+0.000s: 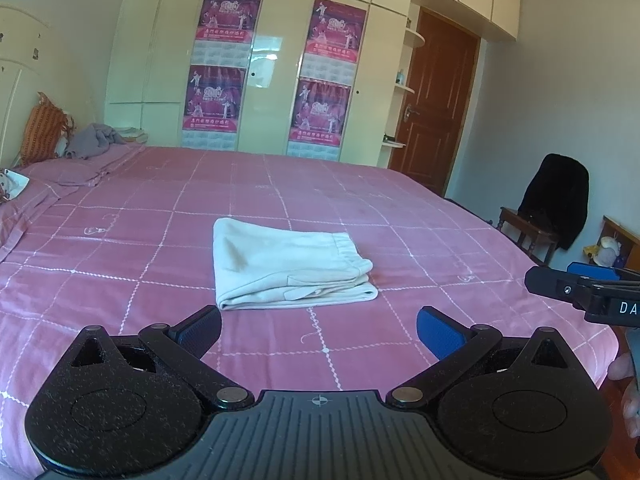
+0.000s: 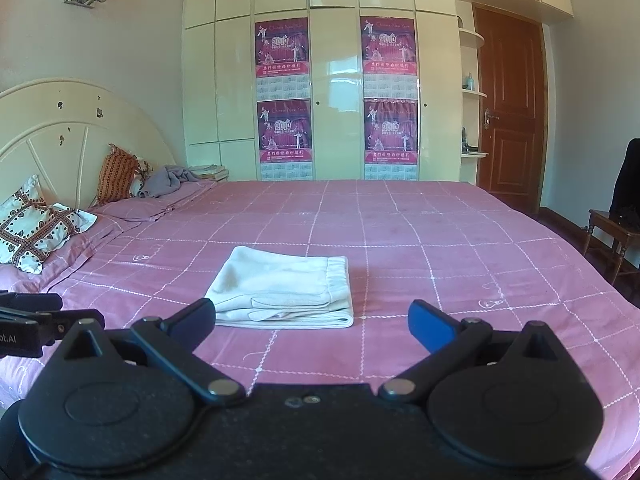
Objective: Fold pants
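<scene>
We hold both grippers, left gripper (image 1: 319, 330) and right gripper (image 2: 310, 322), wide open, empty; folded pants (image 1: 286, 266) dead ahead mid-bed (image 1: 460, 240), long axis crosswise, right slightly nearer.

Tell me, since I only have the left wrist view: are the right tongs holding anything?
Observer: No. The right tongs are open and empty, and they point at the folded pants on the bed.
Operator: What is at the head of the bed? My view cuts most of it off.
Observer: A patterned pillow lies in front of the headboard, well apart from the pants.
</scene>
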Demonstrator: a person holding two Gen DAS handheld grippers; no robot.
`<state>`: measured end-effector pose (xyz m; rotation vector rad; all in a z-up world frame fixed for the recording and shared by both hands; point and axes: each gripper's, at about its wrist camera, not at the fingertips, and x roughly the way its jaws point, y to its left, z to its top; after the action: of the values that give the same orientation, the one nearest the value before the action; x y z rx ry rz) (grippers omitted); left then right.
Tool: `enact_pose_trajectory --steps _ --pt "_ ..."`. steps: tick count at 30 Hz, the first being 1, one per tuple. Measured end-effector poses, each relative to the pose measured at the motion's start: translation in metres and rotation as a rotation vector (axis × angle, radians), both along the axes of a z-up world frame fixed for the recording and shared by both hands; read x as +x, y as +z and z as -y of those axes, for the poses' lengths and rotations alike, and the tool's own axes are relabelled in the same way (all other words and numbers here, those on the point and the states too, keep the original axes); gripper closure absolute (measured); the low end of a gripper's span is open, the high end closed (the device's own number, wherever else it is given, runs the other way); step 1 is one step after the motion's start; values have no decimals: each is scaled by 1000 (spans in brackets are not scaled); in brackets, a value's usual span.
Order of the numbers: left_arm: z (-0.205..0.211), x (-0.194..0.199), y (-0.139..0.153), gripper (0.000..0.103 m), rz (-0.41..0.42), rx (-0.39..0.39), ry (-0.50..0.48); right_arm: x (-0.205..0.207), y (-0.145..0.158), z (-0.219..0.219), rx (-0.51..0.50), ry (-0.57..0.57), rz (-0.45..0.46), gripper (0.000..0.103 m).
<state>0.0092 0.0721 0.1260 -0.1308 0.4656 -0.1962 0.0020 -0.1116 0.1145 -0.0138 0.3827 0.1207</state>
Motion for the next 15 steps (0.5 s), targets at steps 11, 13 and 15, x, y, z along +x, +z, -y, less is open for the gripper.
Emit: enact_pose_trajectory --steps 11,13,15 --pt "-1 0 -1 0 2 0 -3 1 1 1 2 1 -3 0" --pt "-1 0 -1 0 4 2 -1 1 1 1 4 2 -2 0" --pt "-1 0 -1 0 5 1 1 1 1 1 6 1 -1 0"
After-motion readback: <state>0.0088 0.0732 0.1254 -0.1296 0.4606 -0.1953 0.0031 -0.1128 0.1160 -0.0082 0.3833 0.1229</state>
